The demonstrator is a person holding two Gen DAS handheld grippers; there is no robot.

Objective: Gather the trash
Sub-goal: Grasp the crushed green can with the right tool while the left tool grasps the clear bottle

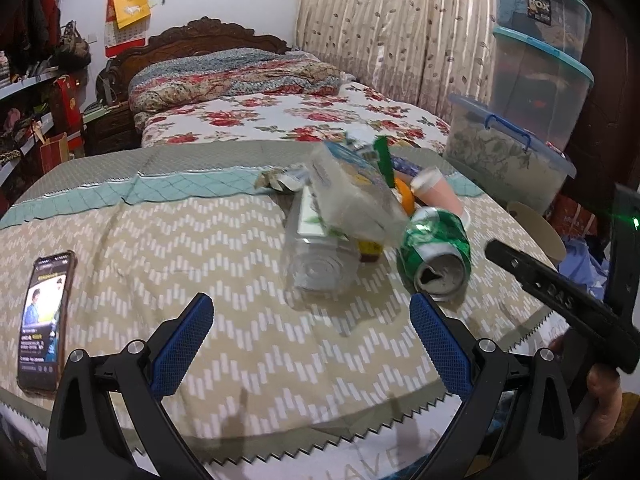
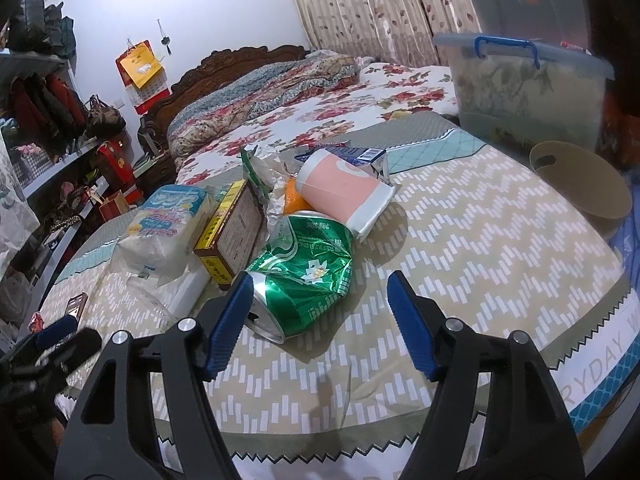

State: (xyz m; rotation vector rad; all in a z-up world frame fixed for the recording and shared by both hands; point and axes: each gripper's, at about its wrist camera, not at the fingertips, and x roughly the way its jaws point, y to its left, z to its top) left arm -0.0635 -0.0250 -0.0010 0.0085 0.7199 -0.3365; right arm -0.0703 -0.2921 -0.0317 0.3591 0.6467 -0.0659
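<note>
On the chevron-patterned bedspread (image 2: 480, 216) lies a heap of trash. A crumpled green aluminium can (image 2: 304, 276) lies nearest, dented and shiny, beside a brown cardboard box (image 2: 236, 228), a soft tissue pack (image 2: 168, 220) and a pink paper cup (image 2: 344, 192) on its side. The left gripper (image 1: 312, 336) and right gripper (image 2: 320, 320) both gape wide, holding nothing, blue ribbed pads (image 2: 228, 320) bare.

This was a lived-in bedroom in a home. A bed with a carved dark wooden headboard (image 1: 208, 36) carried a floral red-and-white bedspread (image 1: 280, 118) and a folded patchwork quilt (image 1: 236, 76). Beige leaf-patterned curtains (image 1: 392, 28) hung along one wall, a red-and-yellow wall calendar (image 1: 126, 16) on another. Open shelves crowded with bags and clothes (image 2: 52, 112) stood beside the bed, and stacked translucent plastic storage boxes with teal lids (image 1: 540, 52) rose at its foot
</note>
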